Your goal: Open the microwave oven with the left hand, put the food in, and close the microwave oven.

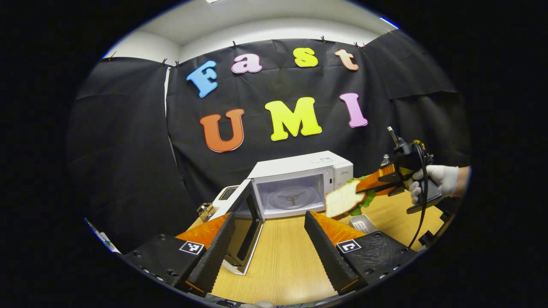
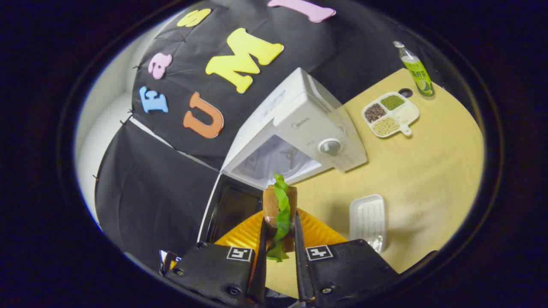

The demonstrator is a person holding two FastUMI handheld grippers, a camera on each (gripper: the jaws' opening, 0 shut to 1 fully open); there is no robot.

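Left gripper point(image 1: 274, 239): fingers spread wide apart, nothing between them, pointing forward and slightly down, held low over the table. Both fingers point(image 1: 214, 250) run up from the bottom of the left gripper view, splayed outward.

Right gripper point(image 2: 278, 248): fingers drawn close together, both pressing on the sandwich point(image 2: 279, 209), which stands on edge between them and sticks out past the tips. In the left gripper view the right gripper point(image 1: 376, 182) sits raised off the table at the right, angled down to the left, gripped from behind by a gloved hand point(image 1: 434, 182). A cable hangs from it.
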